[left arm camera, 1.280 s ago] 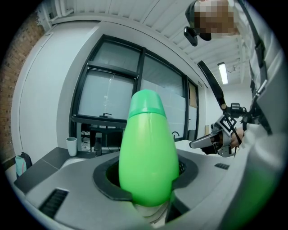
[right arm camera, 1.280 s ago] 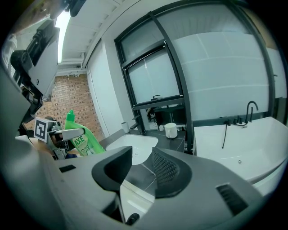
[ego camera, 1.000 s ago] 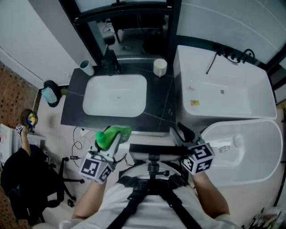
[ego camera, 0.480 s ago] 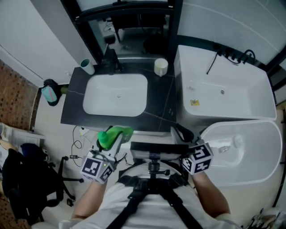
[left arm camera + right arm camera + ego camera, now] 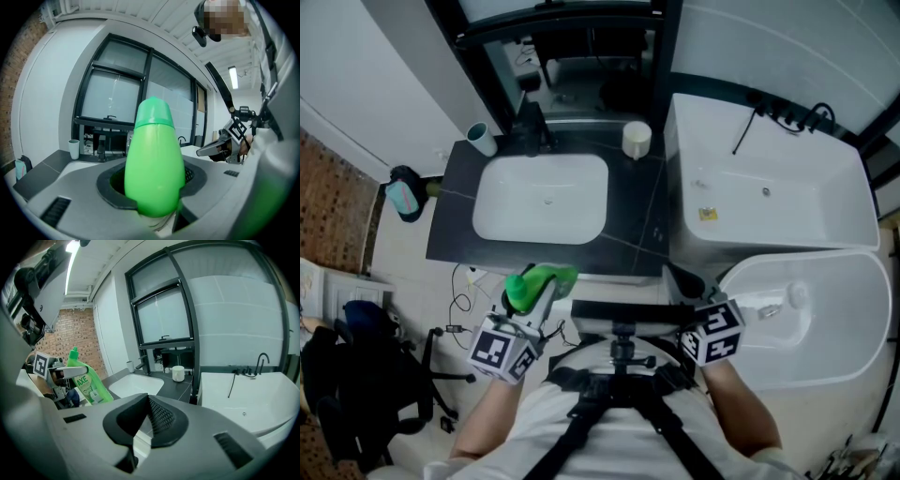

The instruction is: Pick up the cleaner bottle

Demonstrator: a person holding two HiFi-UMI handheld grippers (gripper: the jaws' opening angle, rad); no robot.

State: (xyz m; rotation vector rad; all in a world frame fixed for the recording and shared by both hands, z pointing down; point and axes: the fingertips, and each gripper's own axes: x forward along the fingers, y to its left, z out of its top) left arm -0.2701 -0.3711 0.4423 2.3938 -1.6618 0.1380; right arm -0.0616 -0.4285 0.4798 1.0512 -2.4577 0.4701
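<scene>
Ahead of both tools we see the dark bench [image 5: 642,220] with its white basin [image 5: 542,199]. Our left tool [image 5: 534,300] is clamped on the green cleaner bottle [image 5: 154,173], apparently near its shoulder, short of the bench. Our right tool [image 5: 684,281] has just been closing; its jaws meet on nothing.

Looking steeply down from the head onto dark counter [image 5: 637,220] and sink [image 5: 542,199], well above both. Riding the left gripper [image 5: 536,295], peering close past the cleaner bottle [image 5: 154,164] toward the windows [image 5: 117,89]. Riding the right gripper [image 5: 682,277], facing across, catching that same sink and bottle.
</scene>
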